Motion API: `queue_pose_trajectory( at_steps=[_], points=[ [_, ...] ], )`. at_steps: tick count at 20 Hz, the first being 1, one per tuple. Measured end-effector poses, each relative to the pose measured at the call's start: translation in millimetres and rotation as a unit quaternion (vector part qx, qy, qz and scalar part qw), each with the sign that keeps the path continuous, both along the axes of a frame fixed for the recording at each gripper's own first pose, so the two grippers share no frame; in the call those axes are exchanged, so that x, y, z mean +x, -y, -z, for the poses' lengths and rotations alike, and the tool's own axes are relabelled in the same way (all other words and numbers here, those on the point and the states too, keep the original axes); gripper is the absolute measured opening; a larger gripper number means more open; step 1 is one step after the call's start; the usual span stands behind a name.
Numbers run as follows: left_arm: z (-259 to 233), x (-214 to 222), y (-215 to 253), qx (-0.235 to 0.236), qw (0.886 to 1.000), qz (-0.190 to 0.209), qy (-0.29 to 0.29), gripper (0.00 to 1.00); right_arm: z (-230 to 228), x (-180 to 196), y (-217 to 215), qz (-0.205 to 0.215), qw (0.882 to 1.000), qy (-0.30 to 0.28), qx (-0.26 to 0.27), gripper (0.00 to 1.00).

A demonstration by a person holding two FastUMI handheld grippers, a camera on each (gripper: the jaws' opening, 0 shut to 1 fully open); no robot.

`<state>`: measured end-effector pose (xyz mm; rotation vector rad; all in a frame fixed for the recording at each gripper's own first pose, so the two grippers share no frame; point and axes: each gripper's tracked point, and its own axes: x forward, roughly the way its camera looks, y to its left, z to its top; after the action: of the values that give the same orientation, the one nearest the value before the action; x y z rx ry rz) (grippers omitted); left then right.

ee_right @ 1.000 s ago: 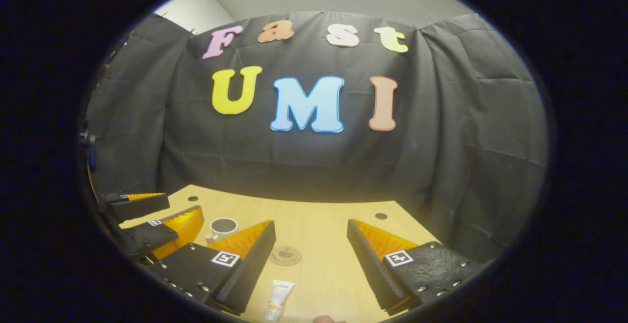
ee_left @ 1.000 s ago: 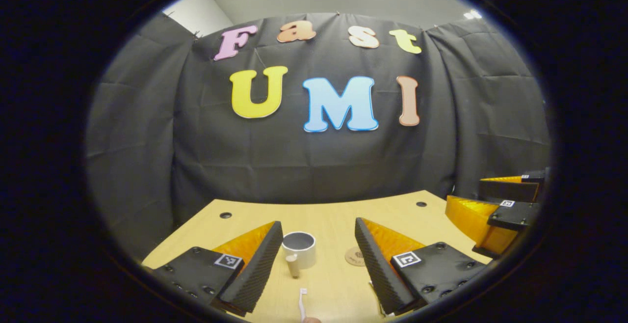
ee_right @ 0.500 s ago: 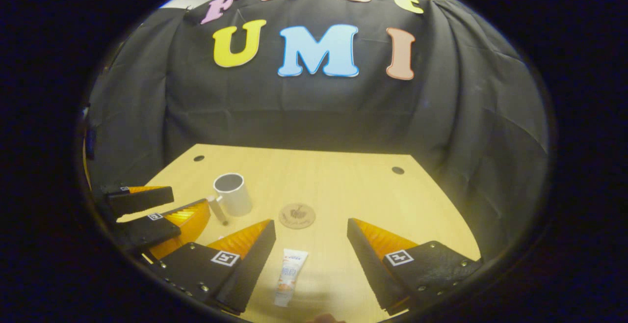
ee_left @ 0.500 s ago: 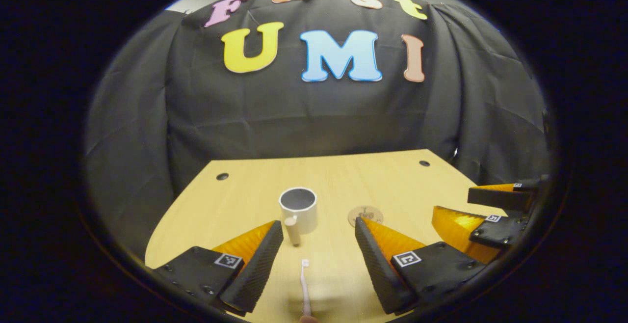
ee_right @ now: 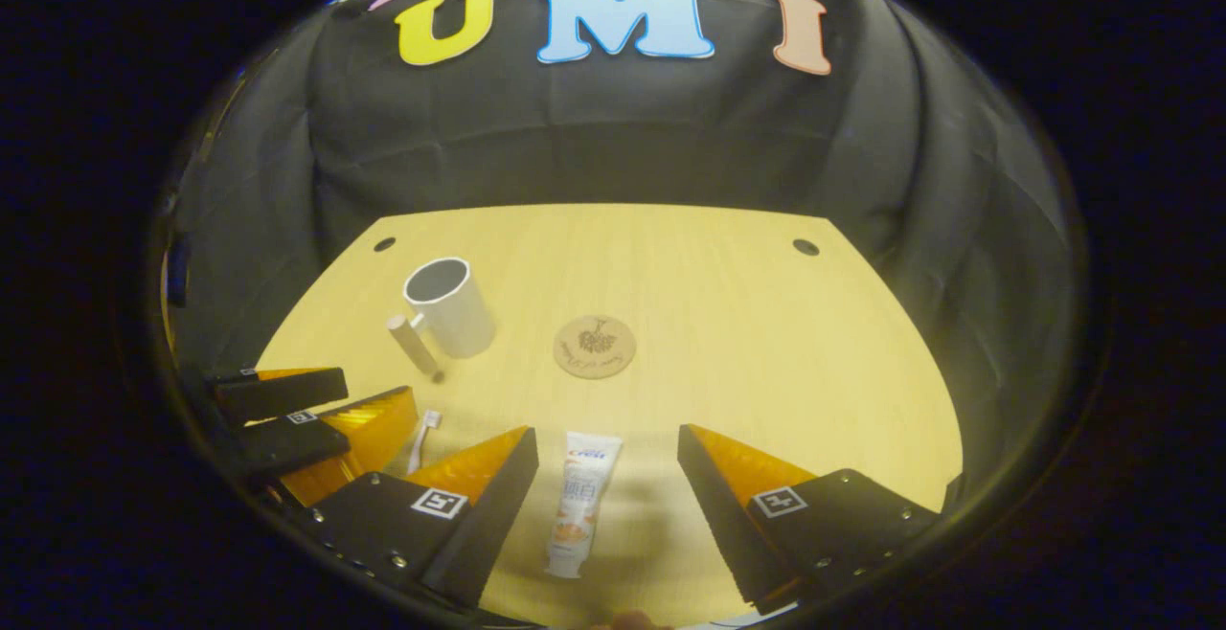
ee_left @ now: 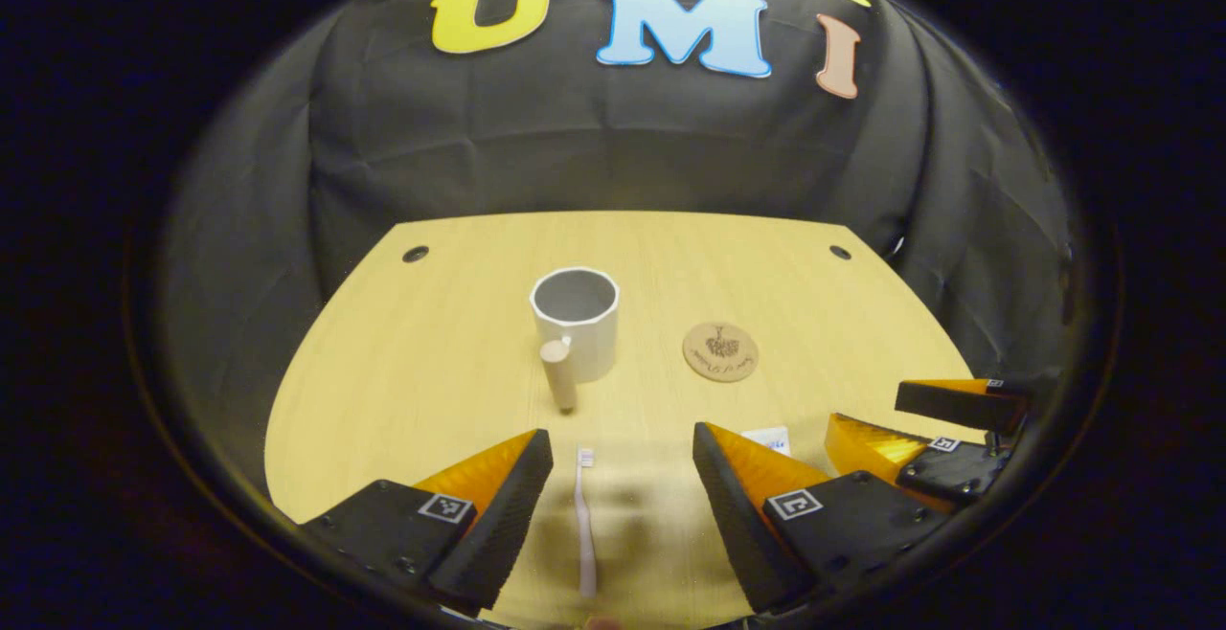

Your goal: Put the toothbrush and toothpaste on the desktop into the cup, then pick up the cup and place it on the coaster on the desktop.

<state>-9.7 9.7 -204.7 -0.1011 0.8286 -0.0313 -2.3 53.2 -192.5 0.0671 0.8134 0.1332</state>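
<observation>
Between the wide left tongs (ee_left: 623, 477) toothbrush (ee_left: 584, 525) on desk, toothpaste (ee_right: 579, 501) between wide right tongs (ee_right: 608, 477), seemingly untouched

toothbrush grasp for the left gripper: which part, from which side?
Take the toothbrush at mid-handle, from straight above. It lies flat on the desktop, head toward the cup, its length running between the open left gripper fingers, so they would probably close across the thin handle as they stand. The head end looks too small for a sure hold.
</observation>
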Motion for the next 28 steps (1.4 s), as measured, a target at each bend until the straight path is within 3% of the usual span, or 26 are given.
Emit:
queue_pose_trajectory(
  at_steps=[3, 4, 5, 17, 18, 19, 23, 24, 25, 28],
  points=[
    [21.6, -5.3, -6.6, 0.009, 0.999, 0.003, -0.034, 0.96, 13.0, -1.8, -2.7, -0.006, 1.000, -0.029, -0.003, 0.92],
    [27.0, -8.4, -6.6, 0.009, 0.999, 0.005, -0.048, 0.91, 18.3, -4.7, -4.0, -0.010, 0.999, -0.040, -0.004, 0.92],
    [33.2, -12.0, -5.4, 0.007, 0.998, 0.007, -0.063, 0.95, 23.0, -6.2, -6.5, -0.014, 0.999, -0.051, -0.003, 0.92],
    [94.3, -49.4, -9.4, -0.024, 0.978, -0.008, -0.207, 0.96, 70.5, -27.6, -19.5, -0.037, 0.984, -0.173, -0.003, 0.94],
    [98.0, -51.7, -10.0, -0.027, 0.976, -0.010, -0.216, 1.00, 74.3, -29.7, -21.9, -0.039, 0.982, -0.183, 0.001, 0.94],
    [101.3, -53.6, -10.7, -0.027, 0.974, -0.012, -0.224, 0.95, 77.6, -30.8, -23.6, -0.039, 0.980, -0.193, 0.004, 0.94],
    [109.9, -62.5, -14.5, -0.019, 0.964, -0.008, -0.266, 0.97, 87.5, -36.6, -30.8, -0.043, 0.973, -0.226, 0.016, 0.94],
    [111.6, -62.8, -13.6, -0.022, 0.962, -0.006, -0.271, 0.92, 89.2, -37.8, -32.3, -0.044, 0.971, -0.233, 0.018, 0.94],
    [113.8, -64.0, -13.1, -0.023, 0.961, -0.005, -0.276, 0.97, 90.1, -37.4, -34.0, -0.045, 0.970, -0.237, 0.020, 0.94],
    [118.5, -65.9, -12.6, -0.020, 0.958, 0.000, -0.287, 1.00, 94.8, -37.6, -36.1, -0.045, 0.967, -0.250, 0.024, 0.94]
  ],
)
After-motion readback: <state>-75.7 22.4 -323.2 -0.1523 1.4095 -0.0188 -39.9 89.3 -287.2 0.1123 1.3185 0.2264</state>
